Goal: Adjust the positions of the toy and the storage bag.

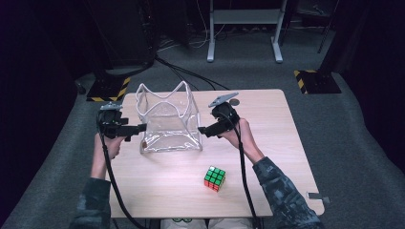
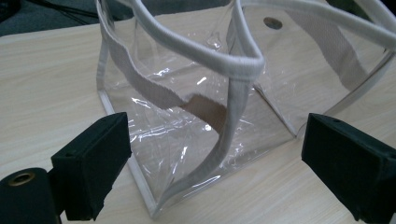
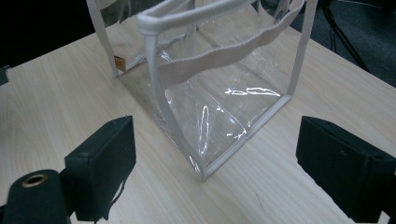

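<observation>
A clear plastic bag (image 1: pixel 169 121) with white trim stood upright on the wooden table (image 1: pixel 267 143), toward its ten o'clock part. The left gripper (image 1: pixel 138 128) sat at the bag's nine o'clock and the right gripper (image 1: pixel 203 130) at its three o'clock, both with jaws spread wide and holding nothing. A colour cube (image 1: pixel 215 178) lay at the bag's five o'clock, well apart.

Bright tabletop, dark surroundings, plastic glare

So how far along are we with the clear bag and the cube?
Done: the clear bag stands upright and open on the table. In hand: nothing; the left hand-held gripper and right hand-held gripper flank it with jaws open. Left, if the cube goes in the bag: the puzzle cube sits outside, untouched.
</observation>
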`<action>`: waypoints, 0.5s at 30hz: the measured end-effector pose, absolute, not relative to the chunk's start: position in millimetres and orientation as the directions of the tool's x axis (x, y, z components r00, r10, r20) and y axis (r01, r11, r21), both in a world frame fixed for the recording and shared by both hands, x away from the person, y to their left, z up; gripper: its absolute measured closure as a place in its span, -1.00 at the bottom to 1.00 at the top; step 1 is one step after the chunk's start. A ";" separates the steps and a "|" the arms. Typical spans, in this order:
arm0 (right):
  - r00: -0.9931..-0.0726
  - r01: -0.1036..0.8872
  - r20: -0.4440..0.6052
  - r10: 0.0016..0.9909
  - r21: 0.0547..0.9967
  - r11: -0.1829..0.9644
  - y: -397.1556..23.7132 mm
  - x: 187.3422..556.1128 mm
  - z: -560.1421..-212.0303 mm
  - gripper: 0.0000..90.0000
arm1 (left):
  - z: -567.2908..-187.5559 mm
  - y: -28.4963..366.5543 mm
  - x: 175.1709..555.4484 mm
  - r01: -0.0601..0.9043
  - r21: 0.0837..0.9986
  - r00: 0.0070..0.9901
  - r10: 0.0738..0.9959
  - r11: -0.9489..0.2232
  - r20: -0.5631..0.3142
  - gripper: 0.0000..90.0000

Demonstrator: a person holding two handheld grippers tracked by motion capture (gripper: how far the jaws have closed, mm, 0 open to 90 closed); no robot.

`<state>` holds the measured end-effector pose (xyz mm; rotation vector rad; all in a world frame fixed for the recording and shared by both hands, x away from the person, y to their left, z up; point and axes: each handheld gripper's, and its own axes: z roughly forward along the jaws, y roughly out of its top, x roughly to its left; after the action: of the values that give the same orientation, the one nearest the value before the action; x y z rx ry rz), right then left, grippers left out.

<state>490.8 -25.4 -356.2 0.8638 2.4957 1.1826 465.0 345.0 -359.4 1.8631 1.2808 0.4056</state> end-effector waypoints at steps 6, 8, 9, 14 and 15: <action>-0.796 0.407 0.028 0.605 0.765 0.499 -13.3 498.6 -347.1 -0.74 | -348.3 348.9 472.9 0.615 0.777 0.423 0.888 -0.134 -0.182 -0.79; -0.795 0.402 0.022 0.606 0.767 0.501 -10.7 500.8 -344.9 -0.73 | -345.2 350.0 475.9 0.616 0.777 0.415 0.892 -0.129 -0.181 -0.78; -0.797 0.402 0.023 0.603 0.766 0.502 -9.1 502.7 -343.8 -0.73 | -344.5 350.4 477.2 0.614 0.779 0.413 0.892 -0.125 -0.182 -0.78; -0.792 0.409 0.029 0.609 0.767 0.495 -3.6 510.0 -338.6 -0.70 | -338.5 353.7 486.7 0.617 0.778 0.397 0.900 -0.116 -0.180 -0.74; -0.791 0.404 0.021 0.612 0.769 0.496 -1.9 512.1 -337.4 -0.70 | -337.4 354.0 488.2 0.616 0.779 0.394 0.901 -0.112 -0.182 -0.74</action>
<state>512.1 -1.9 -337.4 0.8636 2.4867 1.1775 488.2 354.0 -337.4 1.8247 1.3142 0.4327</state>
